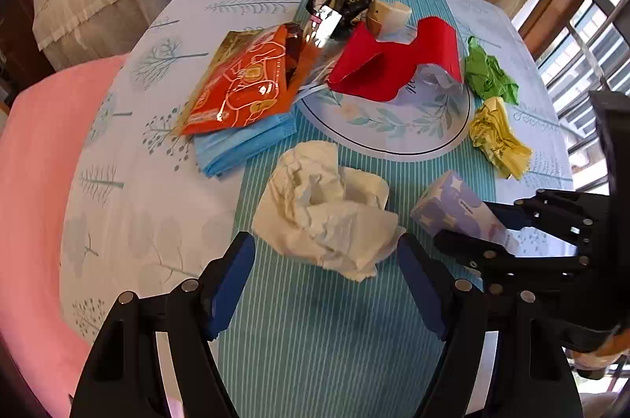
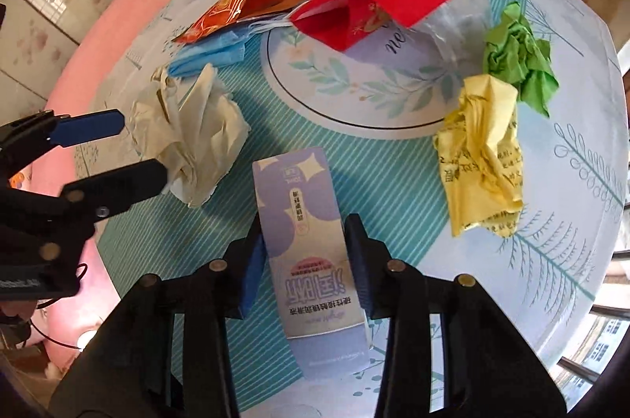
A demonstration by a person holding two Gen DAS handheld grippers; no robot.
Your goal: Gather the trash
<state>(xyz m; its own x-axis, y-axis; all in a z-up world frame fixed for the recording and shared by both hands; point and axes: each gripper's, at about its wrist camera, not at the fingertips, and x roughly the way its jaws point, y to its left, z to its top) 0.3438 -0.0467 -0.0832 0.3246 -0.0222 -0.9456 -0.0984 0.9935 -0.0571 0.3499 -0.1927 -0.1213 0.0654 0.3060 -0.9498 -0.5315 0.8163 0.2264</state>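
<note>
The right gripper [image 2: 303, 252] straddles the lavender carton [image 2: 303, 241], a slim printed cardboard box lying flat on the striped tablecloth [image 2: 366, 158]; its jaws stand narrow, one against each long side, though whether they press or merely touch I cannot tell. The carton looks light and stiff, probably empty, so its walls may buckle under a hard squeeze; the long sides near the middle, where the fingers now sit, seem the best hold.

The left gripper [image 1: 327, 284] hangs wide open and empty, its fingertips on either side of the near edge of the crumpled white tissue [image 1: 327, 209]. That wad is soft, nearly weightless and springy; it should compress in the jaws, so closing deep over its bulk seems safer than pinching a loose flap that could tear or slip.

Ahead of the right gripper and to its right lies the crumpled yellow paper [image 2: 482, 158], touching the crumpled green paper [image 2: 519, 60] beyond it; both look light and crushable. Ahead of the left gripper sits a folded blue face mask [image 1: 244, 146] under an orange foil pouch [image 1: 244, 79], which is likely slick. Farther on, a red paper bag [image 1: 390, 63], a clear plastic bag [image 2: 460, 20] and a black foil wrapper [image 1: 350, 0] crowd the far part of the table.

The grippers work close together, near the table's front edge, so lifting straight up appears the clearest way out. No bin shows.
</note>
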